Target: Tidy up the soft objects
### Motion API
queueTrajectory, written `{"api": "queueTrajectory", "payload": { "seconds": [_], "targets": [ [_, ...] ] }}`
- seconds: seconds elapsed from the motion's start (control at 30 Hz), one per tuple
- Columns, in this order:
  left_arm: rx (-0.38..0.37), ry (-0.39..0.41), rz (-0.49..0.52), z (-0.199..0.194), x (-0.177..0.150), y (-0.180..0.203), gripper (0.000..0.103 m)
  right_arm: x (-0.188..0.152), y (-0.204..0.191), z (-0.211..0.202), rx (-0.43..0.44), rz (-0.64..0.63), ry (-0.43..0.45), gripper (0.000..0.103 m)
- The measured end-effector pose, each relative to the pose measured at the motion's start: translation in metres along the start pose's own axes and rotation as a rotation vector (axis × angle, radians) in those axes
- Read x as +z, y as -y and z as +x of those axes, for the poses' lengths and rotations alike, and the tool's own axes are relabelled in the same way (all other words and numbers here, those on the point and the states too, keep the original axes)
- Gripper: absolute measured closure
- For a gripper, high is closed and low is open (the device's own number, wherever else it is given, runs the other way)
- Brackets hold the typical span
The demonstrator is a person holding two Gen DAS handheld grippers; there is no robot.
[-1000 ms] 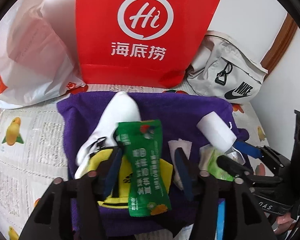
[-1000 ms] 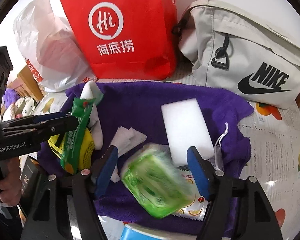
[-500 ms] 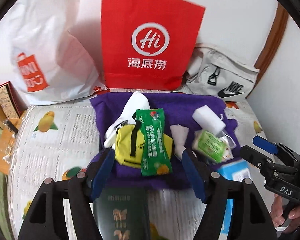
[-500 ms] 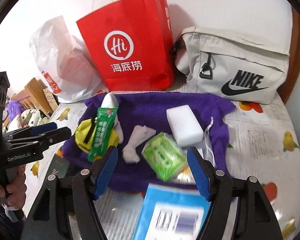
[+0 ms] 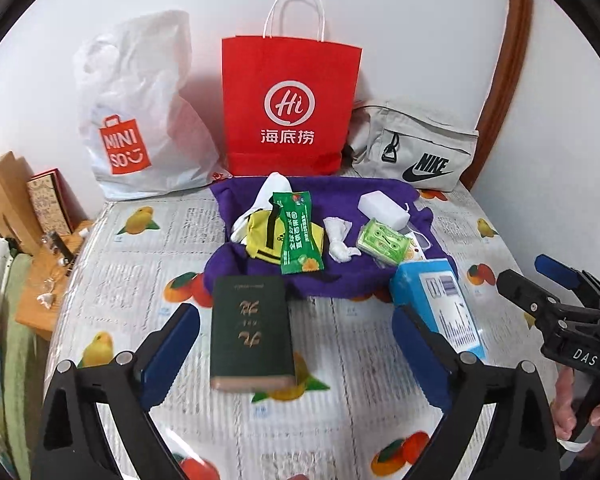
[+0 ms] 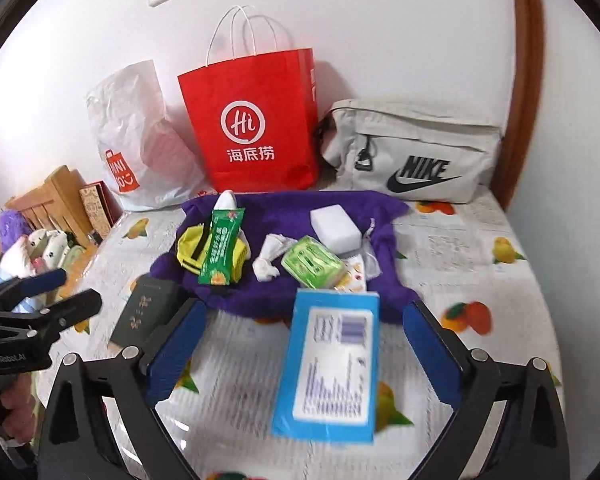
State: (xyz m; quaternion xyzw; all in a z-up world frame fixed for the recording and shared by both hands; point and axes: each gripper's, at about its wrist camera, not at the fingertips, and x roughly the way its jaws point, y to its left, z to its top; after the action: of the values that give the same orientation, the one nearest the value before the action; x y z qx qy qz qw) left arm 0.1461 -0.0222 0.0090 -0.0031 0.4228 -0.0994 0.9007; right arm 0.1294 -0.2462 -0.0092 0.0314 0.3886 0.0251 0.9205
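A purple towel (image 5: 340, 196) (image 6: 284, 212) lies on the table and bears a white sock (image 5: 270, 192), a yellow pouch (image 5: 260, 236), a green snack packet (image 5: 298, 236), a crumpled white tissue (image 5: 338, 238), a green wipes pack (image 5: 382, 242) and a white sponge block (image 5: 382, 208). My left gripper (image 5: 296, 344) is open and empty, above a dark green booklet (image 5: 252, 336). My right gripper (image 6: 304, 344) is open and empty, above a blue box (image 6: 332, 360).
A red paper bag (image 5: 290, 108), a white Miniso plastic bag (image 5: 136, 120) and a grey Nike bag (image 5: 416, 148) stand against the wall behind the towel. The table (image 5: 148, 264) has a fruit-print cover. A wooden chair with boxes (image 5: 20, 208) is at the left.
Both grippers have pulled back and up from the towel. The green snack packet and the green wipes pack now lie on the towel, far from the fingers; the booklet and blue box came into view.
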Motion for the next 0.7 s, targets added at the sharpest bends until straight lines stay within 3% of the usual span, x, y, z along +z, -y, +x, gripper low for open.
{"api": "queueTrajectory", "payload": {
  "seconds": [0.27, 0.4, 0.7],
  "targets": [
    [0.017, 0.057, -0.008, -0.049, -0.03, 0.004, 0.002, -0.028, -0.004, -0.041, 0.003, 0.032, -0.014, 0.005],
    [0.026, 0.077, -0.021, -0.065, -0.044, 0.007, 0.001, -0.043, -0.01, -0.063, -0.028, 0.008, 0.018, 0.005],
    [0.029, 0.102, -0.019, -0.089, -0.064, 0.022, 0.001, -0.069, -0.003, -0.093, -0.008, 0.048, 0.042, 0.004]
  ]
}}
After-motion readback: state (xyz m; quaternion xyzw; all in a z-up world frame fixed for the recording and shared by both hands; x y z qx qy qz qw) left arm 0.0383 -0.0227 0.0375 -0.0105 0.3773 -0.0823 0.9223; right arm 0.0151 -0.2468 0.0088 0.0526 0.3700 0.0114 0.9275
